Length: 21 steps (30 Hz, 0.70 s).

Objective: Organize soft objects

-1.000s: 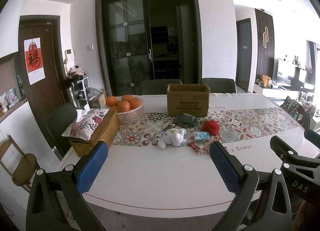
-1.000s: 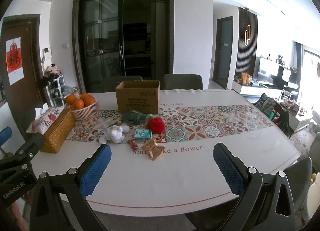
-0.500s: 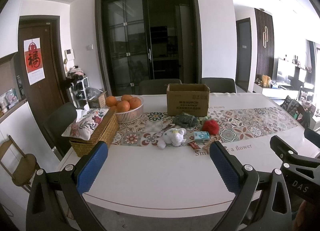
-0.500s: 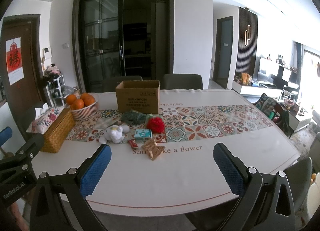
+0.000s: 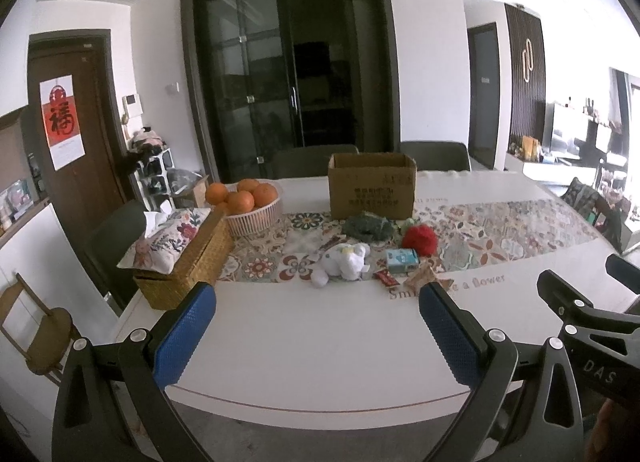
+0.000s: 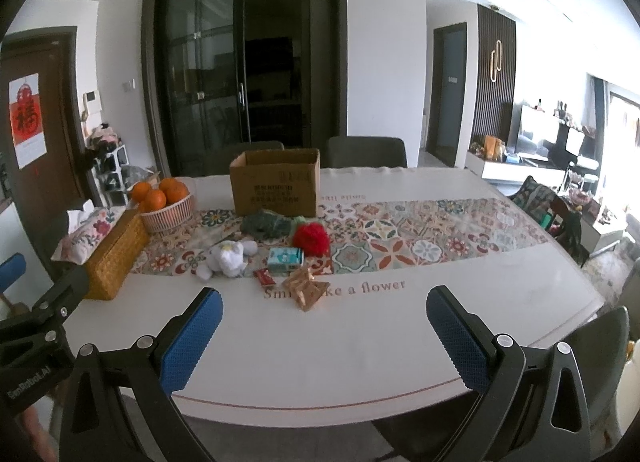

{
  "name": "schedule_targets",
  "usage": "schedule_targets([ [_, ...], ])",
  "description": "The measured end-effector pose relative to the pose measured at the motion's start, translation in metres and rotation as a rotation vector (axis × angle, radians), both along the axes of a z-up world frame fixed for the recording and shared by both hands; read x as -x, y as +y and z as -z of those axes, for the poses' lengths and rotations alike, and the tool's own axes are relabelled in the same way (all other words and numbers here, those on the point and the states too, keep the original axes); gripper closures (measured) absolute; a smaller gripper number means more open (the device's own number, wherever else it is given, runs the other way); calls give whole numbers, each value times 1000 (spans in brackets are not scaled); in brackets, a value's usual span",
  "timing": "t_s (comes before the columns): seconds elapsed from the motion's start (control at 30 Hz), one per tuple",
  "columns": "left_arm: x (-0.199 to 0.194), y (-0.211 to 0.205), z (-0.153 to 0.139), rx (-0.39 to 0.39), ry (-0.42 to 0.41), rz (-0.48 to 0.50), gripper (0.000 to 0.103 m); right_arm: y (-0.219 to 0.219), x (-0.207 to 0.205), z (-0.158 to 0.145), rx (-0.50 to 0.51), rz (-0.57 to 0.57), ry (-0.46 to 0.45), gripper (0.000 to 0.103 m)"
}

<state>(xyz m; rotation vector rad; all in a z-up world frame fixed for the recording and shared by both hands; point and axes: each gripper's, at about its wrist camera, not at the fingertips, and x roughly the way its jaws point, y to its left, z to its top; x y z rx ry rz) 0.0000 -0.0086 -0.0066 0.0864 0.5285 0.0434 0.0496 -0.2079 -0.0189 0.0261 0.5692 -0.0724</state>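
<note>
A white plush toy [image 5: 344,264] [image 6: 227,260], a red fluffy ball [image 5: 419,238] [image 6: 311,237] and a dark green soft bundle [image 5: 368,226] [image 6: 266,225] lie on the patterned runner in front of an open cardboard box [image 5: 372,185] [image 6: 276,185]. Both grippers hover at the table's near edge, well short of these items. My left gripper [image 5: 316,334] is open with nothing between its blue pads. My right gripper [image 6: 322,338] is open and empty too.
A small teal box [image 6: 285,257], a red wrapper [image 6: 264,277] and a wooden puzzle [image 6: 306,292] lie near the toys. A wicker tissue box [image 5: 188,254] and a basket of oranges [image 5: 250,205] stand at the left. Chairs [image 6: 366,151] line the white table [image 6: 340,342].
</note>
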Motion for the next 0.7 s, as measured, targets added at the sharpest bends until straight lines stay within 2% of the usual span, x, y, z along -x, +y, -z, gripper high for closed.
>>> schedule_targets([
  [0.23,-21,-8,11,-24,40,0,0,-10,-20,20,-39,-13,64,0],
  [0.47,-38,-11,18,-12,56,-27,0,-18,-47,31,-88,-38,111,0],
  [0.7,-65,-10,24,-12,79,-24,0,-13,-71,35,-74,-49,106,0],
])
